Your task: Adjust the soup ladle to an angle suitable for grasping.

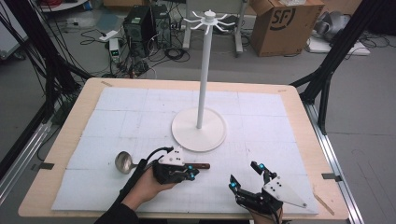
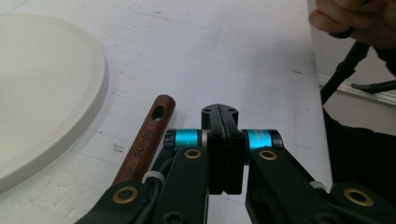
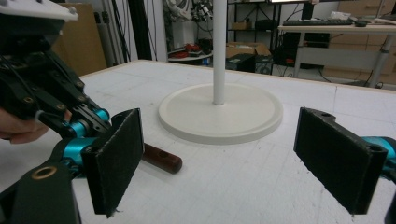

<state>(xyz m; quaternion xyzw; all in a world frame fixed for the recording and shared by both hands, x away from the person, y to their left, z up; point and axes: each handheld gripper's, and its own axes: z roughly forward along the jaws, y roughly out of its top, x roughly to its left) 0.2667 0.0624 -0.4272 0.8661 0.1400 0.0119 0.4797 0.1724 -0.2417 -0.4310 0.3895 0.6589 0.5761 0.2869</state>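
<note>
In front of the white stand's round base (image 1: 199,129), a ladle (image 1: 124,162) with a wooden handle lies flat on the surface (image 1: 261,107). The left hand-held gripper (image 1: 190,173) sits just beside that handle, jaws closed on nothing. The right hand-held gripper (image 1: 243,176), right of the ladle, is wide open and empty.

Lit evenly from overhead, bright w/ soft shadows only, e.g. faint one round stand base (image 1: 199,129). No harsh glare. High view low-res, slightly soft. Near jaws blurred in both gripper views; background beyond table (image 3: 359,93) hazy.
</note>
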